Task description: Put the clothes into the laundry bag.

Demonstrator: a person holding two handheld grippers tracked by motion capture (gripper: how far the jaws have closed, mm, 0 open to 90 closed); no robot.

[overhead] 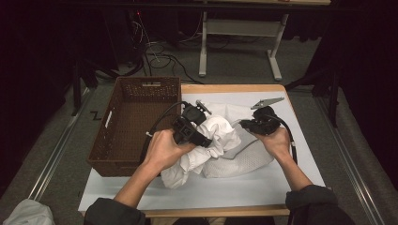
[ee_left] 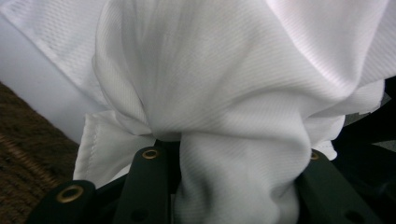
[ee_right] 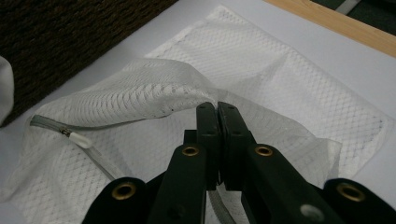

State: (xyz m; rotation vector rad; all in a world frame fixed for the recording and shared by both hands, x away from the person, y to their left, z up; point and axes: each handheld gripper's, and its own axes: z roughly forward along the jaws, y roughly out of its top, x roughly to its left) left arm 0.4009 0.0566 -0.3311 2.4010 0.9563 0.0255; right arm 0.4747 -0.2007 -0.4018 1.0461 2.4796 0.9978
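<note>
The surface (overhead: 263, 187) is carrying a brown wicker basket (overhead: 131, 126) at its left. At its middle, the mesh laundry bag (ee_right: 280, 79) is lying limp, the right claw (ee_right: 218, 112) pinching its rim shut. The left claw (ee_left: 224, 154) is gripping the white garment (ee_left: 224, 70), bunched beside the bag's mouth. Soft, light cloth; it looks best held by a thick fold. The basket is crowding the left.

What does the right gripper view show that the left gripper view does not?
Right gripper view alone: the right gripper shut on the rim of the white mesh laundry bag, lifting its mouth open, with the bag's grey zipper and white pull tab and the table's wooden edge.

Left gripper view alone: the left gripper clamped on the bunched white fabric garment.

Both: the dark brown woven basket and the white table covering.
</note>
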